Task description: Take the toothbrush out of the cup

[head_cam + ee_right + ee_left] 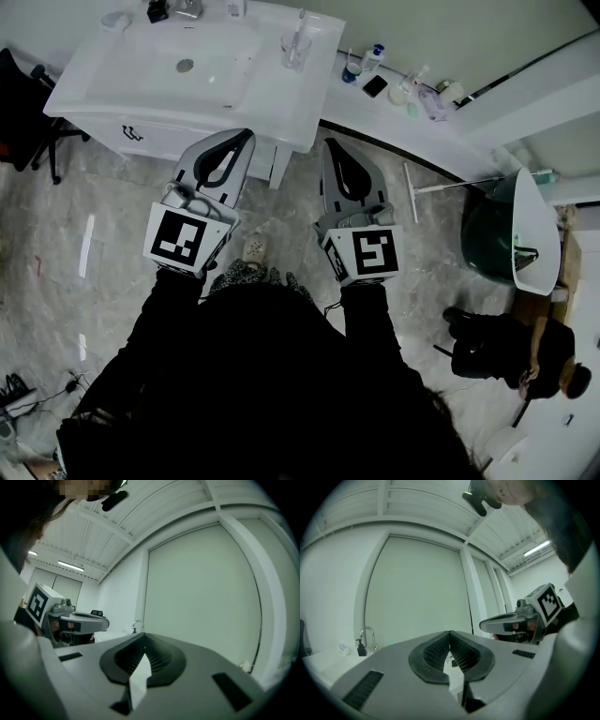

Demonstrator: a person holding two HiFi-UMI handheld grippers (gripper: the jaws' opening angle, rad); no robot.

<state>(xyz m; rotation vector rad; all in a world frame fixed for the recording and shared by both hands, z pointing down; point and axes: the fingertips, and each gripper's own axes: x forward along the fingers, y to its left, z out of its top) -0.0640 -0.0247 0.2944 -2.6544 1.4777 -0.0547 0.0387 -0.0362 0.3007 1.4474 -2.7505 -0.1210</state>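
Observation:
A clear cup (295, 51) stands on the right side of the white washbasin top (281, 103), and a pale toothbrush (300, 26) stands upright in it. Both grippers are held level over the floor in front of the vanity, short of the cup. My left gripper (247, 135) is shut and empty, its tips just under the counter's front edge; its ribbed pads meet in the left gripper view (450, 633). My right gripper (329, 143) is shut too, with nothing between its jaws (143, 635), below and slightly right of the cup.
The basin bowl (187, 66) and a faucet (187, 9) lie left of the cup. A curved ledge (412, 117) at the right carries small bottles and jars. A long-handled wiper (441, 186) leans by a dark green bin (487, 239). Another person (511, 352) sits at lower right.

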